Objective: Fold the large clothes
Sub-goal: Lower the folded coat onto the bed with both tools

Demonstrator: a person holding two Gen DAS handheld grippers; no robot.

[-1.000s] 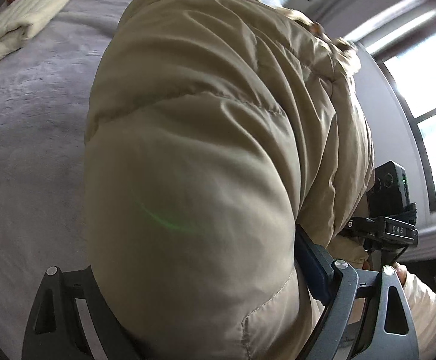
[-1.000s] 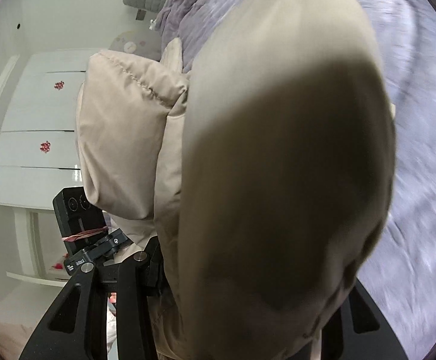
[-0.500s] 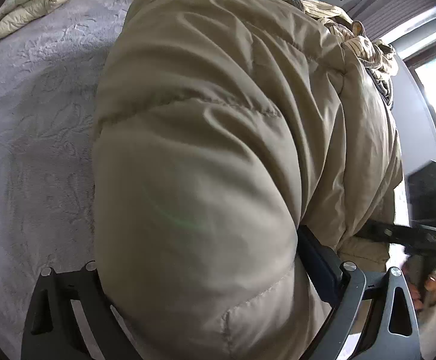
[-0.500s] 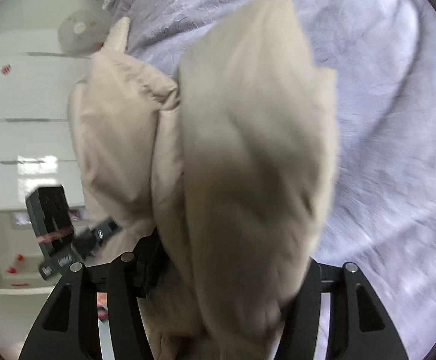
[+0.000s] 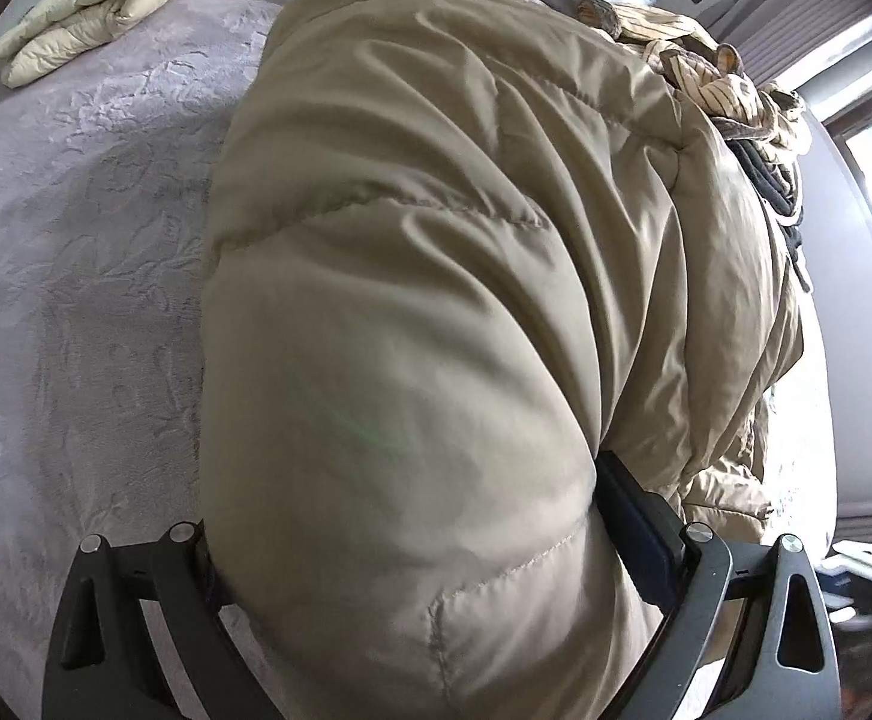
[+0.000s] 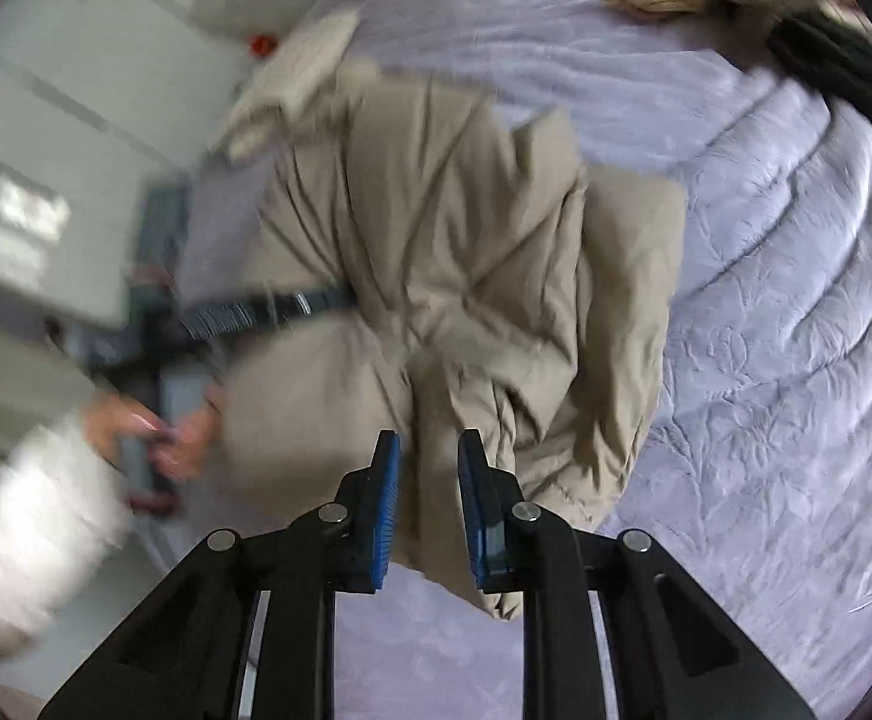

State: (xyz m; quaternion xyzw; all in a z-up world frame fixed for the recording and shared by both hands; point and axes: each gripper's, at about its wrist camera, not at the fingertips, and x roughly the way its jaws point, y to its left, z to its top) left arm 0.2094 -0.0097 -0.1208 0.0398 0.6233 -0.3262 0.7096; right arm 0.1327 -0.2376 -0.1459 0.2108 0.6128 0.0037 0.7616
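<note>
On the far left of the bed point(image 5: 64, 276), near its edge, a cream quilted garment point(image 5: 94, 6) lies already folded, so I judge that one piece is finished. The big beige puffer jacket point(image 5: 436, 240) is the piece in work. It lies in the middle of the lilac bed cover, gathered into a thick bundle with one part laid over another. In the right wrist view a loose flap hangs out at the near side and the layers look uneven. The fold seems to me about half done; it needs to be squared and pressed flat. At the far right of the bed a heap of striped and dark clothes point(image 5: 754, 114) waits, not folded, so more work is left after this jacket.

The left tongs point(image 5: 436, 588) point steeply down and stand very wide, with a fat padded fold of the jacket filling the space between them. The dark pad point(image 5: 640, 516) on the right side lies against the fabric, so I read this as a grip on the bundle.

The right tongs point(image 6: 429, 510) also point steeply down, above the near edge of the jacket. Their jaws are closing, but the blue pads point(image 6: 388, 516) are not yet together, and nothing is between them; the jacket lies below and behind. The picture is blurred. In it, the person's left hand point(image 6: 154, 426), in a white sleeve, holds the other tool beside the jacket.
</note>
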